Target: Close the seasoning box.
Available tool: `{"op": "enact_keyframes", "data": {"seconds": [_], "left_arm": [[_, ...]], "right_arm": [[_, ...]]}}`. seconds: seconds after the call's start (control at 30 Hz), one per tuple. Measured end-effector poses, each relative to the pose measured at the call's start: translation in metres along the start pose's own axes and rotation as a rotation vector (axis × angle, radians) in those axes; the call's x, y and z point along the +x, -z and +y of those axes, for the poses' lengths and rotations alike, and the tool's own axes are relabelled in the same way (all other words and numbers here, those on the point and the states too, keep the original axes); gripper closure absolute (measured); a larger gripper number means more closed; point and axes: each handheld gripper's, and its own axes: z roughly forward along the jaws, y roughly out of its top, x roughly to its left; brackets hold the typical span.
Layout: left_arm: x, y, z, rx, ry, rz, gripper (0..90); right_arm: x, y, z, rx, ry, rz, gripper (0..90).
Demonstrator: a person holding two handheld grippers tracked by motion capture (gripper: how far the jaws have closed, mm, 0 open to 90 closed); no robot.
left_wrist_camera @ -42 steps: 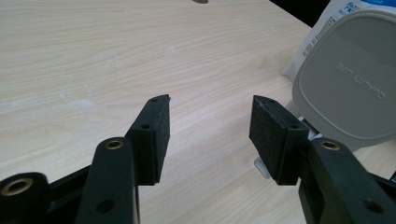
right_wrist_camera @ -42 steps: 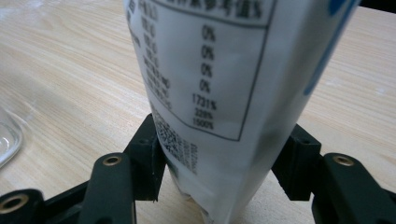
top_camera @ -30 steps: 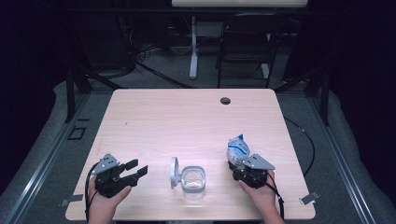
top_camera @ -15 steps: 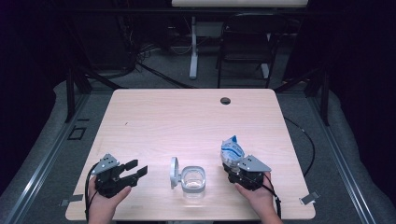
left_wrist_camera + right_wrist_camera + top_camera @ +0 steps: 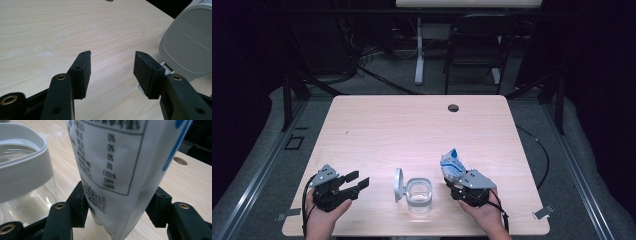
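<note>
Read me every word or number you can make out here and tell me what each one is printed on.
"QUALITY LIFE": raised on the grey lid of the glass jar, seen upside down.
"0%" four times, then "1731%", "228%", "1500%": table on the white and blue pouch held in the right gripper.
Other pouch print: too blurred to read.

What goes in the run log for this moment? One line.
right gripper: shut on white-and-blue printed pouch | left gripper: open, empty | clear glass jar: hinged white lid open

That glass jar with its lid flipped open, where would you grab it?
Grip the jar across its white collar, coming from the empty left gripper's side but nearer the person, since the raised lid blocks that flank. Glass below looks slippery.
</note>
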Motion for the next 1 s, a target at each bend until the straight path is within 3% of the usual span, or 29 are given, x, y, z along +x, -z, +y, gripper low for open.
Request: {"op": "enact_keyframes", "data": {"seconds": [0.27, 0.5, 0.67, 1.0], "left_arm": [[0.000, 0.000, 0.000, -0.004, 0.003, 0.002, 48.6], [0.000, 0.002, 0.001, -0.011, 0.006, 0.004, 48.6], [0.001, 0.003, 0.001, -0.011, 0.006, 0.004, 48.6], [0.002, 0.005, 0.002, -0.017, 0.017, 0.003, 48.6]], "right_arm": [[0.007, 0.003, 0.007, -0.003, 0.060, -0.015, 43.0], [0.013, 0.008, 0.011, -0.017, 0.107, 0.004, 43.0], [0.018, 0.011, 0.015, -0.010, 0.162, -0.003, 43.1], [0.018, 0.013, 0.019, 0.003, 0.233, -0.021, 43.1]]}}
